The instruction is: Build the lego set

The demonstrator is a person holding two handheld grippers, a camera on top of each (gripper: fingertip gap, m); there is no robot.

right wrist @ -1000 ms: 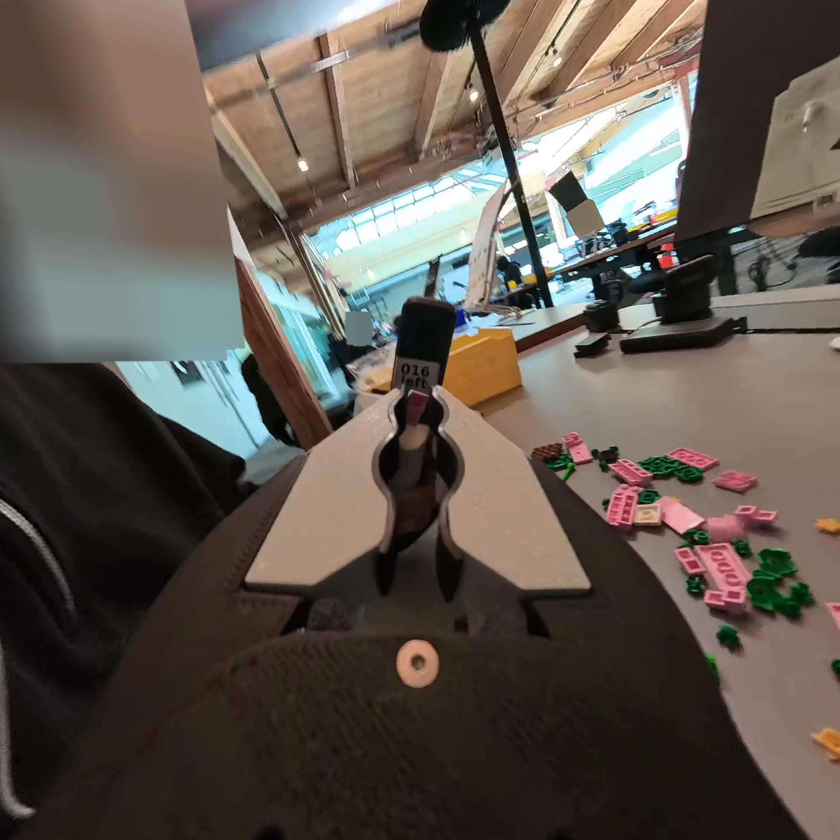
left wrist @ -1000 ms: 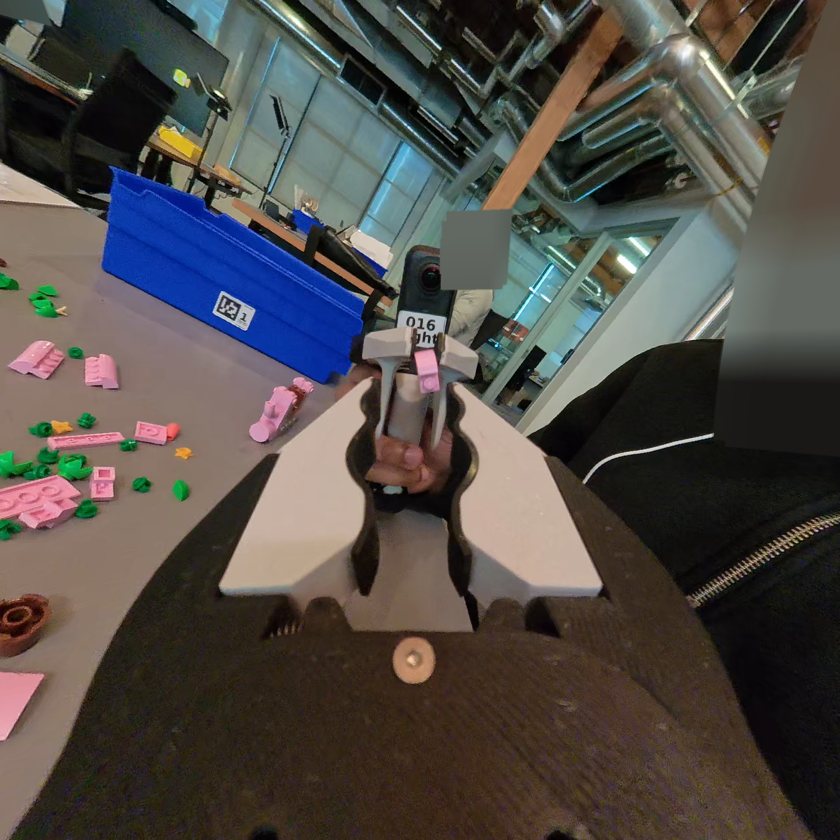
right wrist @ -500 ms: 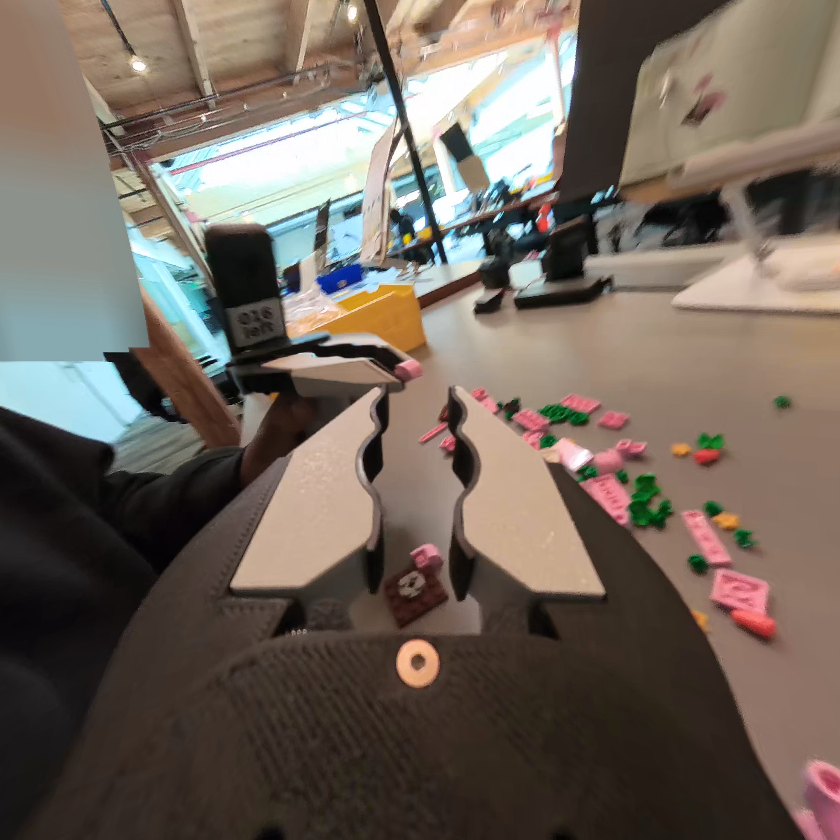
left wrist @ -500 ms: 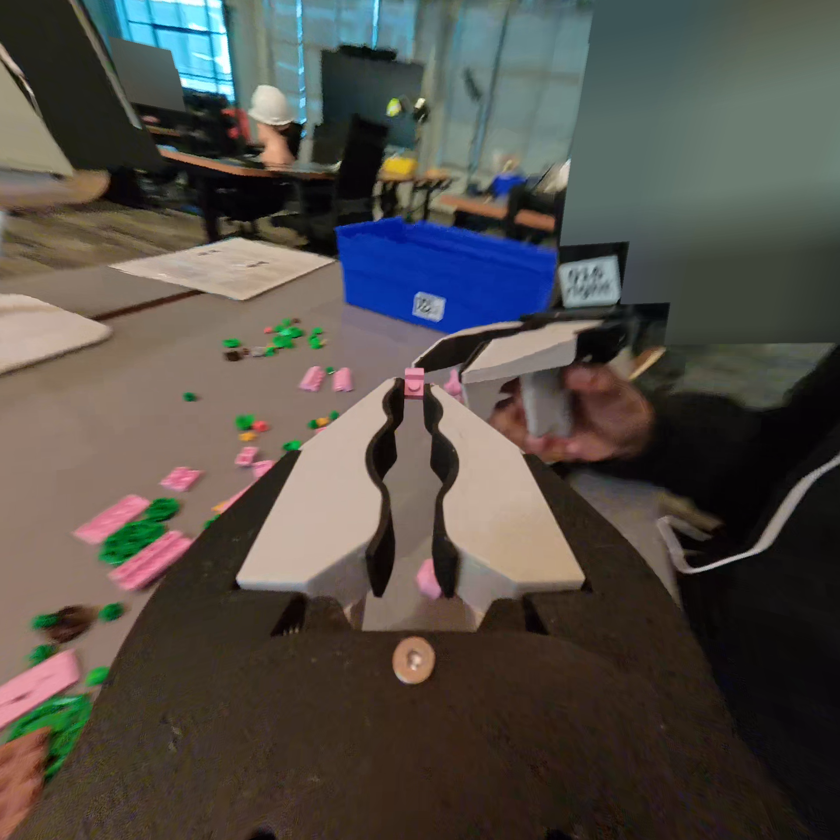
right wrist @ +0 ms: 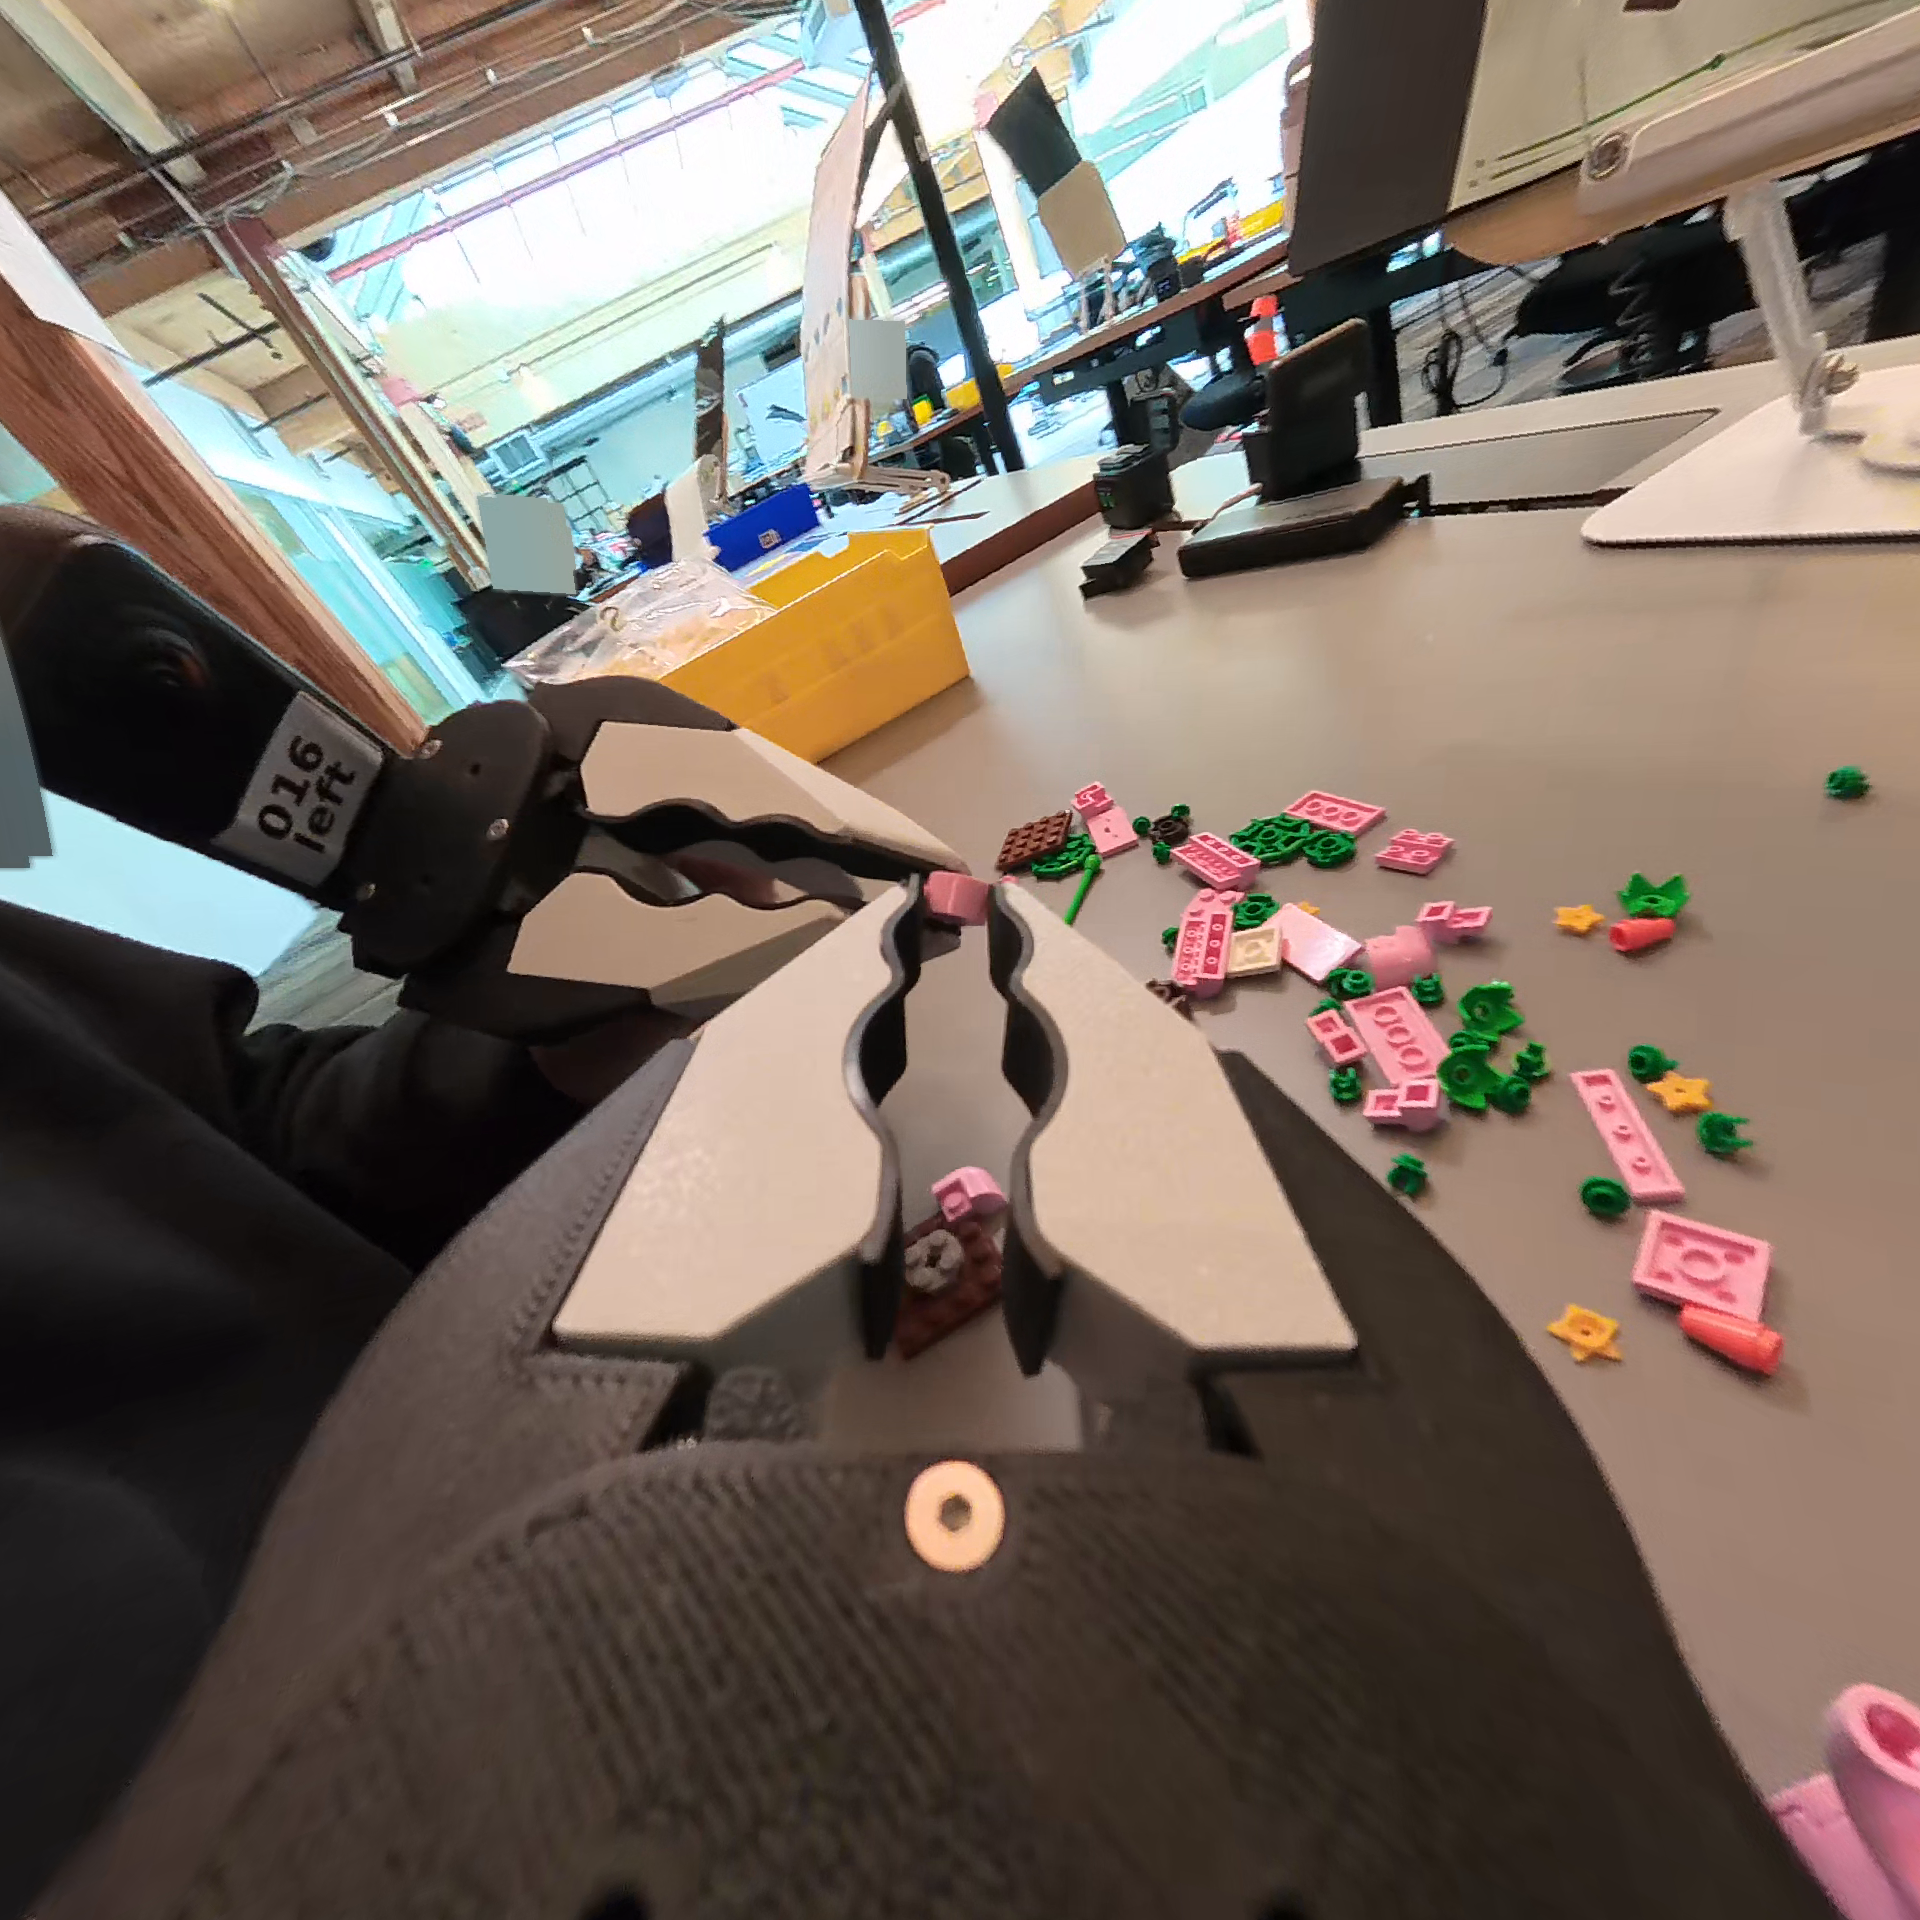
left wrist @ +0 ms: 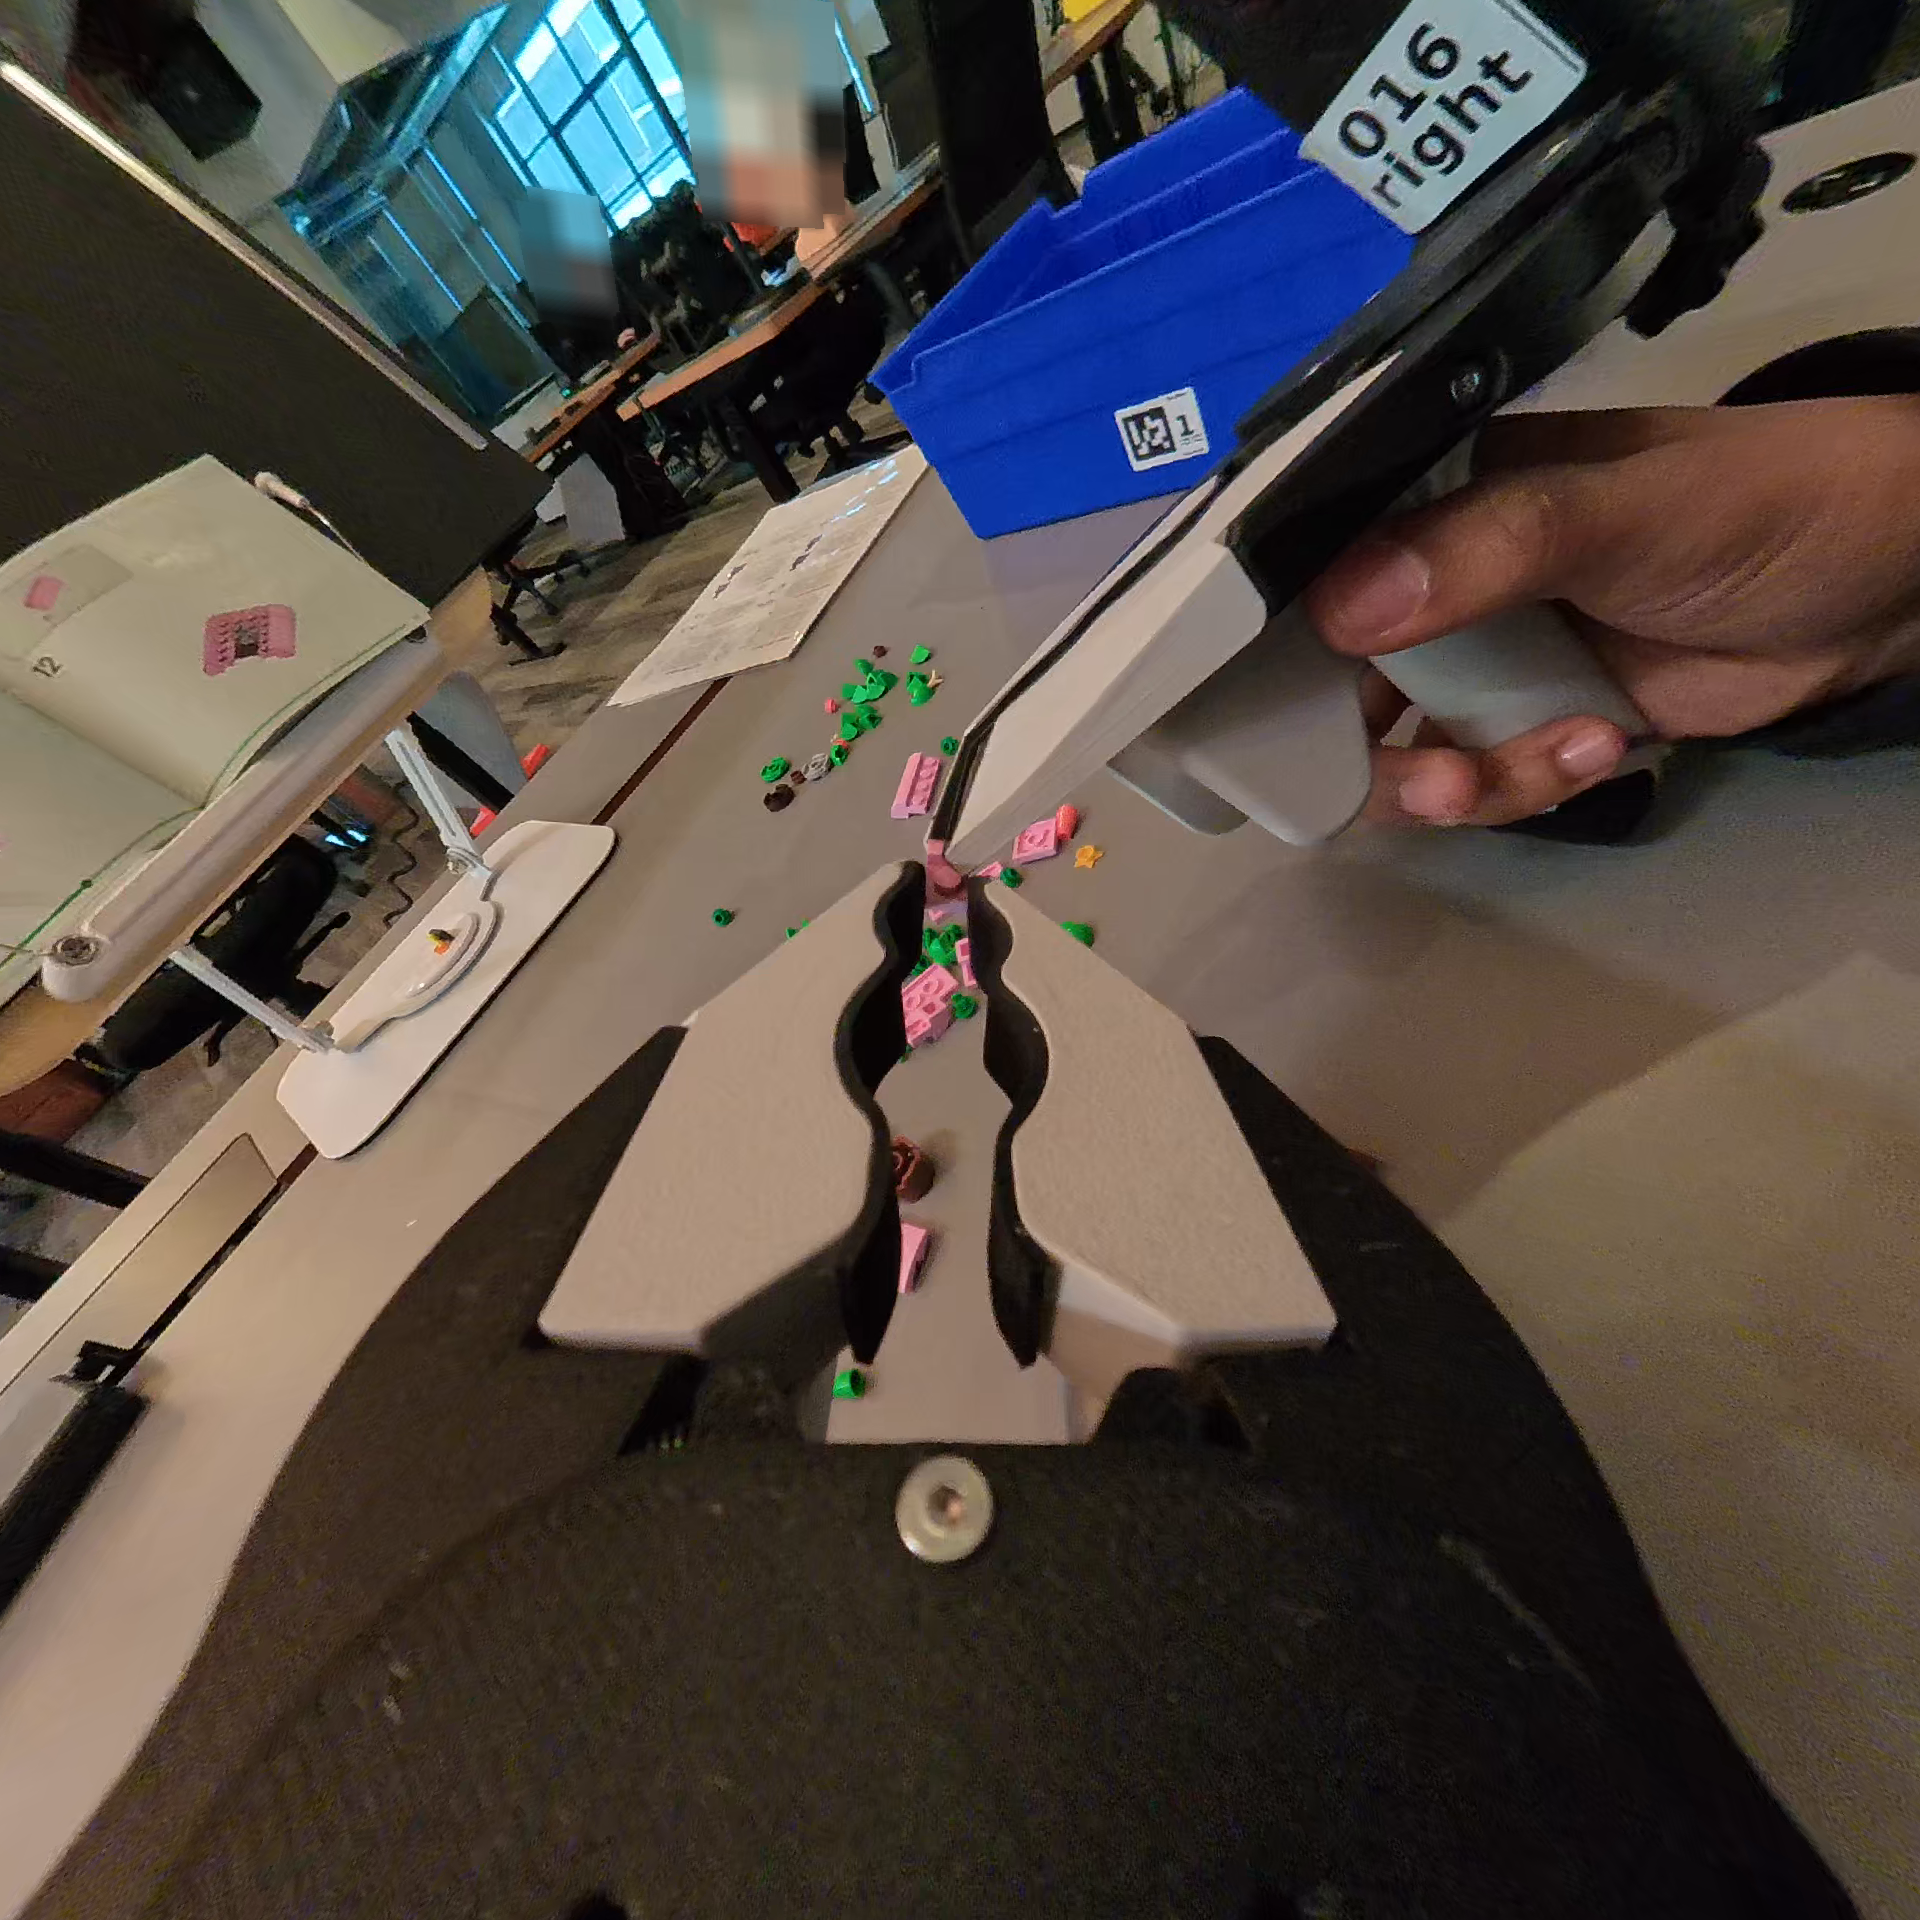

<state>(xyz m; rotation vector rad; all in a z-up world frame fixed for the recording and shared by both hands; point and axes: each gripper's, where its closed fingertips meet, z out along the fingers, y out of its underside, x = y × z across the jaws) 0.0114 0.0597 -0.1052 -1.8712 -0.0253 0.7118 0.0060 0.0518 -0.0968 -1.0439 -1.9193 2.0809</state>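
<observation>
A small pink piece [right wrist: 956, 896] sits between the tips of both grippers above the grey table [right wrist: 1455, 675]. My left gripper [left wrist: 948, 888] is shut on it [left wrist: 943, 875]. My right gripper [right wrist: 956, 904] has its tips narrowed onto the same piece. In the left wrist view the right gripper [left wrist: 951, 831] comes in from the right, held by a hand [left wrist: 1621, 623]. In the right wrist view the left gripper [right wrist: 925, 862] comes in from the left. A brown plate [right wrist: 951, 1278] with a grey stud and a pink piece lies on the table under the right gripper.
Loose pink, green and yellow pieces [right wrist: 1403, 1039] are scattered on the table to the right. A blue bin [left wrist: 1091, 343] and a paper sheet [left wrist: 779, 582] lie at the back. A yellow bin [right wrist: 831, 644], a stand's white base [left wrist: 447, 935] and an instruction booklet [left wrist: 187, 623] stand around. Left and right tips are no more than a few centimetres apart. It is some 9 cm from my left tips to the brown plate [right wrist: 951, 1278].
Both grippers have swung down toward the table. The right gripper was open and apart half a second ago; now its tips have narrowed onto the pink piece in the left gripper.
</observation>
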